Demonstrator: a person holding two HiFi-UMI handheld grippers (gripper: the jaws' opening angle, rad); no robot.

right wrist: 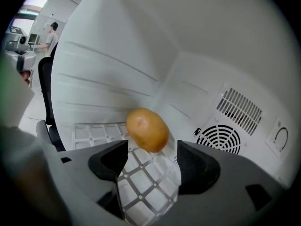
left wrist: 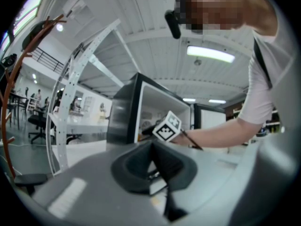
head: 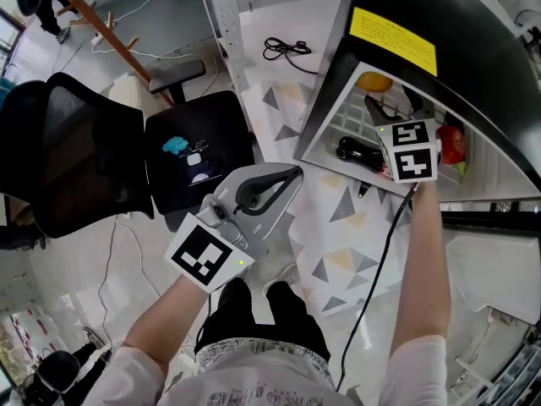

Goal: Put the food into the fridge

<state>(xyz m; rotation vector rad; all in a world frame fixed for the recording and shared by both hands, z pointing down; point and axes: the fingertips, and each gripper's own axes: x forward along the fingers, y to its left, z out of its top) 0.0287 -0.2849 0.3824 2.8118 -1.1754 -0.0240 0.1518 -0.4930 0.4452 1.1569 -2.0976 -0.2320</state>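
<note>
A yellow-brown potato (right wrist: 147, 129) lies on the white wire shelf (right wrist: 141, 185) inside the small black fridge (head: 473, 32); the head view shows the potato (head: 374, 81) at the shelf's back. My right gripper (right wrist: 150, 157) reaches into the fridge and stands open, the potato just beyond its fingertips and apart from them. In the head view the right gripper (head: 363, 130) sits over the shelf. A red and green food item (head: 451, 145) lies at the right of the shelf. My left gripper (head: 272, 191) hangs outside over the floor, shut on nothing.
The fridge door stands open toward me. A black office chair (head: 80, 155) and a dark seat (head: 221, 121) carrying a blue object (head: 176, 145) stand at the left. A perforated metal post (head: 224, 24) and a loose cable (head: 287, 49) are behind. The fridge's fan grille (right wrist: 221, 138) faces the right gripper.
</note>
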